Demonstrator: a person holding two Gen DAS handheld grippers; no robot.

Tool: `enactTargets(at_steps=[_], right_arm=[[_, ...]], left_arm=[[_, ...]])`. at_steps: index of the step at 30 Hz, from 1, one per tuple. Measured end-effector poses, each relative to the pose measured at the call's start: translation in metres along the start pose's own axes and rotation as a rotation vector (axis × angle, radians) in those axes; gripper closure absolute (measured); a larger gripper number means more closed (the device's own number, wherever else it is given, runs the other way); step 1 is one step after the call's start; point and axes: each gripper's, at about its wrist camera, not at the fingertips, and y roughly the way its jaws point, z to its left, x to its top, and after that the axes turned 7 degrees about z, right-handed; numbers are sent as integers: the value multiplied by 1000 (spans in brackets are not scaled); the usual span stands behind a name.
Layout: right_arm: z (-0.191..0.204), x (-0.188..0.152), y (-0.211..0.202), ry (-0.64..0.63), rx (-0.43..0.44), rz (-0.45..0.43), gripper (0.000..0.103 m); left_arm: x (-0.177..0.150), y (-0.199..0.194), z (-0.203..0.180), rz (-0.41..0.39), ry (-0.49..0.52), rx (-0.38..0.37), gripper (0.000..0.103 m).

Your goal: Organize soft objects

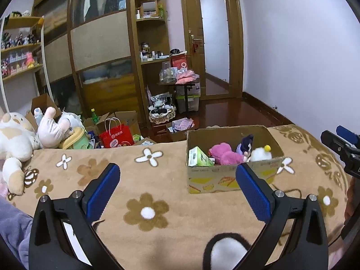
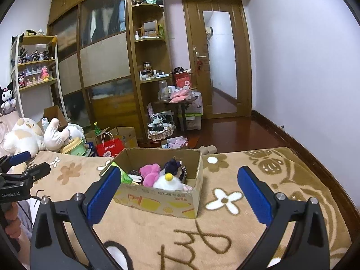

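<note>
A cardboard box (image 1: 225, 177) (image 2: 162, 200) stands on a tan flowered blanket (image 1: 157, 180) (image 2: 247, 225). It holds a pink plush (image 1: 225, 154) (image 2: 149, 173), a white plush with a yellow knob (image 1: 261, 153) (image 2: 168, 182), a dark-haired doll (image 1: 246, 145) (image 2: 173, 165) and a green pack (image 1: 198, 157). My left gripper (image 1: 177, 177) is open and empty, just left of the box. My right gripper (image 2: 180, 180) is open and empty, in front of the box. Large plush toys (image 1: 15, 139) (image 2: 24, 135) lie at the blanket's far left.
A red paper bag (image 1: 114, 136) (image 2: 110, 149), open cartons and a green bottle (image 1: 94, 114) clutter the floor beyond the bed. A wardrobe (image 1: 101, 45), shelves and a basket (image 1: 162, 112) stand behind. The wooden door (image 1: 213, 45) is at the back right.
</note>
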Motion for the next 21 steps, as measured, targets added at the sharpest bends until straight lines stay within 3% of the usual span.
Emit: enactTargets(at_steps=[10,15,21], right_arm=[[-2,-15,-4,10,2,34,0],[5,-19,-1,-30,-54,1,0],[7,-22,7,-46,-56,17,0]], left_arm=[[-9,-3,-3,-25,2,24,2],[-6,9,-1,-9,-13,2,2],[-6,17,-9,0,18,-23,2]])
